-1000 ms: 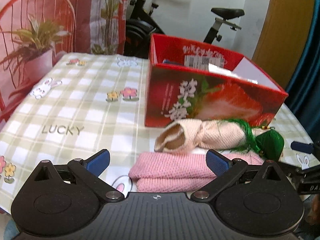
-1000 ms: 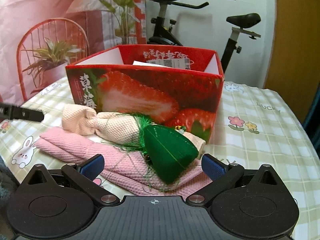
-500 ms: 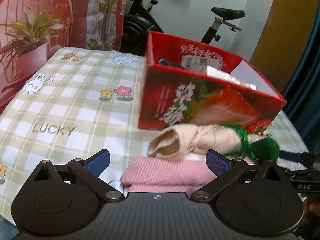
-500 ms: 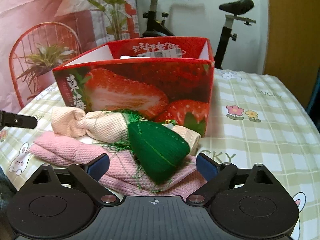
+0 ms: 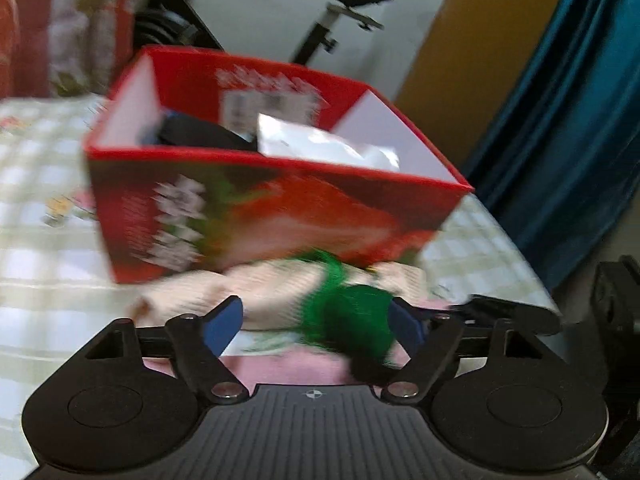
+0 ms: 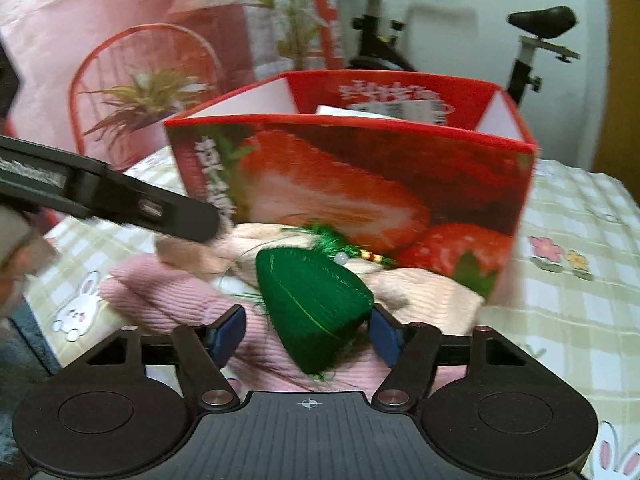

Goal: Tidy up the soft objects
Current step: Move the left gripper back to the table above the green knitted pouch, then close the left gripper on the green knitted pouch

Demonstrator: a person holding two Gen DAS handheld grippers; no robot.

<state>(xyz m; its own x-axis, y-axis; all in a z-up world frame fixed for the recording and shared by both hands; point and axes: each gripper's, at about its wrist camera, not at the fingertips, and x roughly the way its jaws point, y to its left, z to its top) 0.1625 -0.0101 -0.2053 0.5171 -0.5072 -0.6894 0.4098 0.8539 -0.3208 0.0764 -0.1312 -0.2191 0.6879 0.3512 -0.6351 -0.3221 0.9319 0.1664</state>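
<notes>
A green tasselled ornament (image 6: 312, 300) lies on a rolled cream cloth (image 6: 424, 292) and a pink knit cloth (image 6: 168, 292), just in front of the red strawberry box (image 6: 360, 184). My right gripper (image 6: 306, 334) straddles the ornament with its jaws closing; the right pad is almost on it and the left pad stands clear. In the blurred left wrist view, my left gripper (image 5: 314, 326) is also closing, with the ornament (image 5: 352, 316) and cream cloth (image 5: 260, 292) between its pads and the pink cloth (image 5: 288, 364) underneath. No pad visibly presses.
The box (image 5: 280, 216) holds a white packet (image 5: 320, 144) and a dark item (image 5: 192, 136). The left gripper's finger (image 6: 120, 200) reaches in over the cream cloth. A checked tablecloth (image 6: 580, 320) covers the table; an exercise bike (image 6: 528, 60) and a blue curtain (image 5: 560, 120) stand behind.
Both grippers moved in on the pile and their jaws narrowed. The left view swung right onto the green ornament. The left finger now reaches the cream cloth in the right view.
</notes>
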